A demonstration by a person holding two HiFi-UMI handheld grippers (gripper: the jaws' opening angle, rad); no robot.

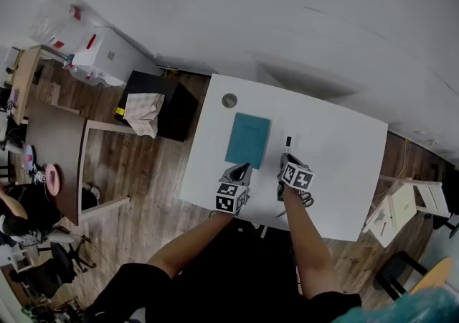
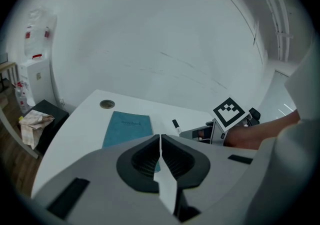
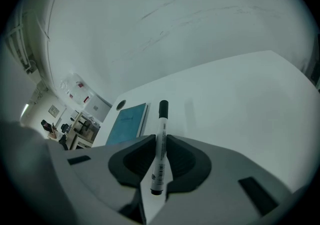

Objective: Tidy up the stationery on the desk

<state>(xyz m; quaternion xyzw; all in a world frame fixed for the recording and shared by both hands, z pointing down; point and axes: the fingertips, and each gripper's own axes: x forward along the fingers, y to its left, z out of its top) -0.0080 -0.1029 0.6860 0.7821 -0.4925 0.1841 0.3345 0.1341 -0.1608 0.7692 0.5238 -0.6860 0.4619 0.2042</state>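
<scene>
**Marker clamped in right gripper, left gripper shut and empty beside the notebook**

The right gripper holds a marker. Its jaws press on the white barrel from both sides. The black cap sticks out past the jaw tips, and the barcoded end lies back between the pads. In the head view the cap sits over the white surface, just right of the notebook's right edge. Whether the marker touches the surface cannot be told.

The left gripper has its jaws together with nothing between them. It sits at the near edge of the notebook, and its tips reach the notebook's near right corner. The two grippers are side by side near the front of the surface and point away from the person.

The notebook is teal and lies flat and closed on the left half of the surface. A round hole in the surface lies beyond its far left corner, close by but apart from it.

Off the left end of the surface a black cabinet stands on the wooden floor, with a crumpled pale cloth on top. A white chair stands off the right end.
</scene>
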